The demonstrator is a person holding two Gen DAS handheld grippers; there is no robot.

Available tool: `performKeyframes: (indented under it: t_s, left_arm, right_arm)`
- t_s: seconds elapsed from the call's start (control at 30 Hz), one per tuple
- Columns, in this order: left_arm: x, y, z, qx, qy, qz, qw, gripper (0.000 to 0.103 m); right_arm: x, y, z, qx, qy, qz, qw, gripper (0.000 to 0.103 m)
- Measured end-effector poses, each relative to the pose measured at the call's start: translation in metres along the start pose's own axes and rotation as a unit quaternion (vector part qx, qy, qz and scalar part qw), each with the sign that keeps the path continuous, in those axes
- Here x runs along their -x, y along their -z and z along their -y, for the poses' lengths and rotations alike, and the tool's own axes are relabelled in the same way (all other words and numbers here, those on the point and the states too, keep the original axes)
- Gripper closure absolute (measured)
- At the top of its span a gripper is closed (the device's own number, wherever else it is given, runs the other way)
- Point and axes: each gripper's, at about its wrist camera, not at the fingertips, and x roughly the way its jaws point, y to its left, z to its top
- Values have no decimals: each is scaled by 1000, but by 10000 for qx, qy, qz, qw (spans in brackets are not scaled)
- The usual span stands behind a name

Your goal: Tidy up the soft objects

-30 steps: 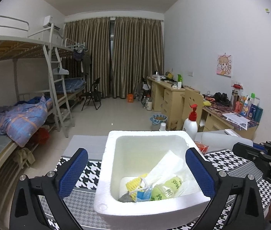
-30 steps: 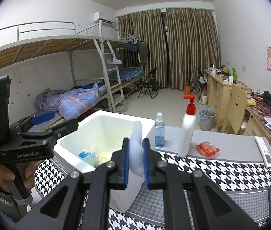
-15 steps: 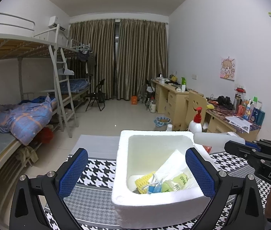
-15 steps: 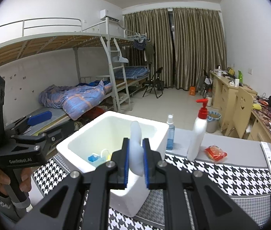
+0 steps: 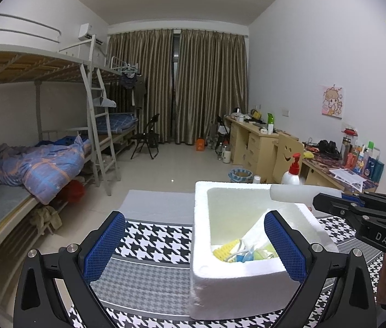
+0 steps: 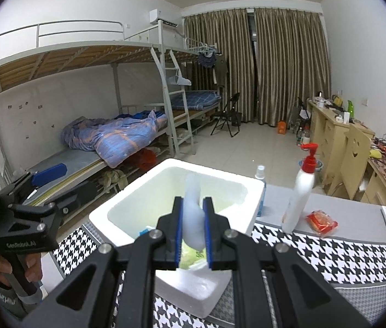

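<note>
Right wrist view: the right gripper (image 6: 193, 229) squeezes a soft white thing (image 6: 193, 213) tight between its 2 blue pads, just over the white foam box (image 6: 127, 202). Small packets (image 5: 236, 251) lie inside the box. Left gripper (image 5: 193, 248) at 9 o'clock has wide jaws, holding nothing. Pump bottle (image 6: 301, 188) stands at 2 o'clock.

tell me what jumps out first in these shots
The right gripper is shut on a pale translucent soft piece, held over the white foam box on the houndstooth cloth. The left gripper stands open at the box's near left. A red-pump white bottle stands right of the box.
</note>
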Motion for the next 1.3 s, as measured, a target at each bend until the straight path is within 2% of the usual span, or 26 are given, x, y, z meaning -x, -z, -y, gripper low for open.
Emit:
performKeyframes:
  t_s: [0.43, 0.5, 0.53, 0.63, 0.67, 0.77, 1.3]
  left_arm:
    - [-3, 7, -19, 137, -38, -62, 9999, 1]
    - [-4, 8, -21, 157, -39, -73, 9998, 1]
    - [-4, 9, -23, 159, -37, -83, 9998, 1]
    - [-6, 11, -26, 194, -46, -112, 9997, 1]
    - [-6, 11, -27, 204, -49, -118, 9997, 1]
    - [-6, 10, -28, 216, -62, -113, 9997, 1]
    - [17, 8, -18, 146, -5, 58, 9999, 1]
  right_arm:
    - [-21, -2, -7, -23, 25, -119, 9999, 87]
    - [-24, -2, -7, -44, 19, -125, 9999, 81]
    - [-26, -2, -7, -41, 51, -120, 9999, 74]
    - [-29, 0, -10, 22, 113, -108, 9999, 41]
    - [-28, 1, -11, 30, 91, -77, 9999, 35]
    - [-24, 0, -15, 78, 54, 7, 10000, 30]
    - [5, 5, -9, -78, 197, 190, 9996, 27]
